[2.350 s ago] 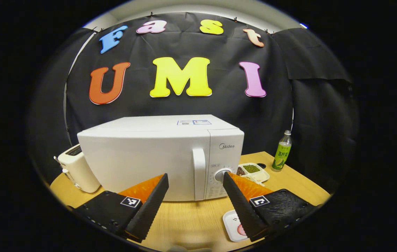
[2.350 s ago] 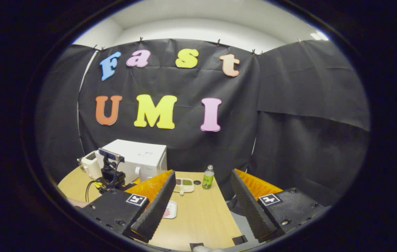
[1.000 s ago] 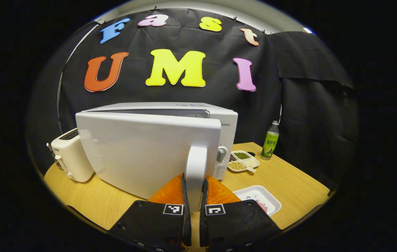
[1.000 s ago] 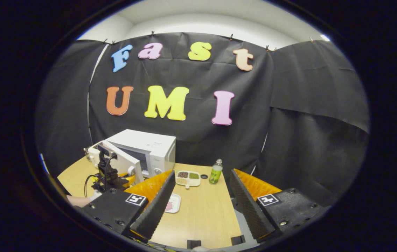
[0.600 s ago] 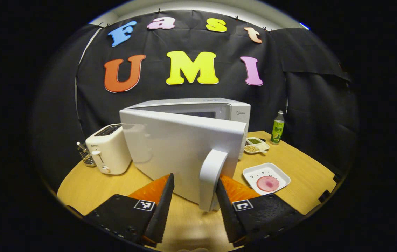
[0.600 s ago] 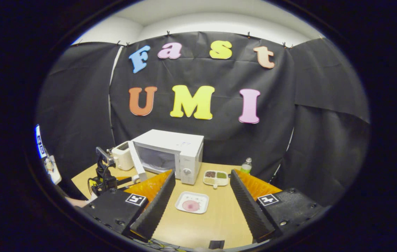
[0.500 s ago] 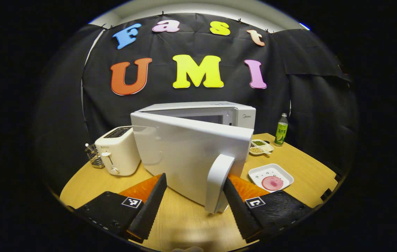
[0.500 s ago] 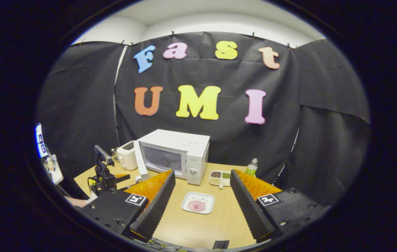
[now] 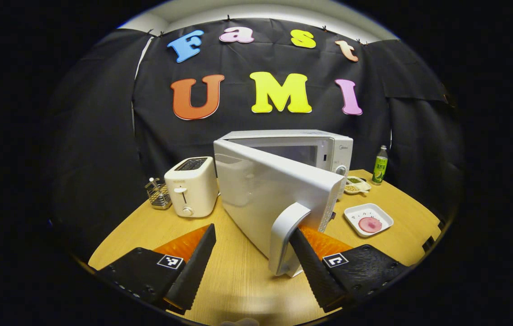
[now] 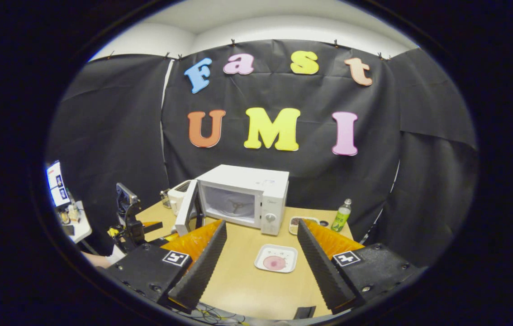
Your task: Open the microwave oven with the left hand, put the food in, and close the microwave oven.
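A pale toaster point(image 9: 192, 186) stands on the wooden counter point(image 9: 157, 226), with a small wire rack point(image 9: 157, 194) just beside it. Farther along sit a divided dish of beans point(image 9: 357, 184) and, near it, a green bottle point(image 9: 379, 165), upright.

One microwave point(image 9: 283, 181). Left of it, one toaster point(image 9: 191, 185) and one small wire rack point(image 9: 159, 194). Right of it, one plate point(image 9: 368, 219), one divided dish point(image 9: 357, 184) and one bottle point(image 9: 379, 165).

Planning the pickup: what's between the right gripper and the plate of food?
Bare tabletop, in the right gripper view. The open right gripper faces the plate with nothing in between.
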{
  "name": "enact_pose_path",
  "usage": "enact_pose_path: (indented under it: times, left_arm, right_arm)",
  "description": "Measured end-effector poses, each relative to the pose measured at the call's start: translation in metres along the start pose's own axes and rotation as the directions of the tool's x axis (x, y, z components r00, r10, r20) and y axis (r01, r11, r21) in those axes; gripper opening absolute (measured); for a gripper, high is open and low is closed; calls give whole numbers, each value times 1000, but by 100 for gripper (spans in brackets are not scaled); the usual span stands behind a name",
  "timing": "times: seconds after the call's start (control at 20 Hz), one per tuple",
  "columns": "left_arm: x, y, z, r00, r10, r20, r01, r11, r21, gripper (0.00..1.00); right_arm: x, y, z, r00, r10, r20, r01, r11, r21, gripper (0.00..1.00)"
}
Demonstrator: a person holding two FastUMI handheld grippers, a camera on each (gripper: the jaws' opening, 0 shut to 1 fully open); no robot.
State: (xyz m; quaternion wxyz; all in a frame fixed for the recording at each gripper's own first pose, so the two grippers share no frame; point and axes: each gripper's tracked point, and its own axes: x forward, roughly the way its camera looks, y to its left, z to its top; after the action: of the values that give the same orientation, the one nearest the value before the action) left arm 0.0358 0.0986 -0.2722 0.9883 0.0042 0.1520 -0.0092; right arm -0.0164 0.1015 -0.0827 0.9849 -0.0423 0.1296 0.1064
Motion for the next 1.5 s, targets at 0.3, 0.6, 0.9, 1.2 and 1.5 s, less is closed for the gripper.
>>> enact_pose_path:
  times: [0.3,0.6,0.9,1.2,1.5]
  left_arm:
    - [-27,62,-13,994,108,-25,-109,994,-27,96]
    - [-68,116,-35,971,231,-58,-236,968,-82,96]
    - [-113,124,-28,959,279,-43,-282,953,-110,96]
    - [-135,71,16,974,224,31,-219,968,-121,95]
    - [-145,14,71,975,191,113,-176,976,-132,95]
  right_arm:
    - [6,20,-3,1000,28,-9,-28,1000,-8,94]
    - [27,21,-2,999,43,-17,-43,999,0,100]
    - [66,1,-13,1000,11,0,-11,1000,-1,94]
    - [113,-36,-67,993,0,-114,5,999,46,100]
    - [179,-84,-159,949,18,-315,22,992,122,92]
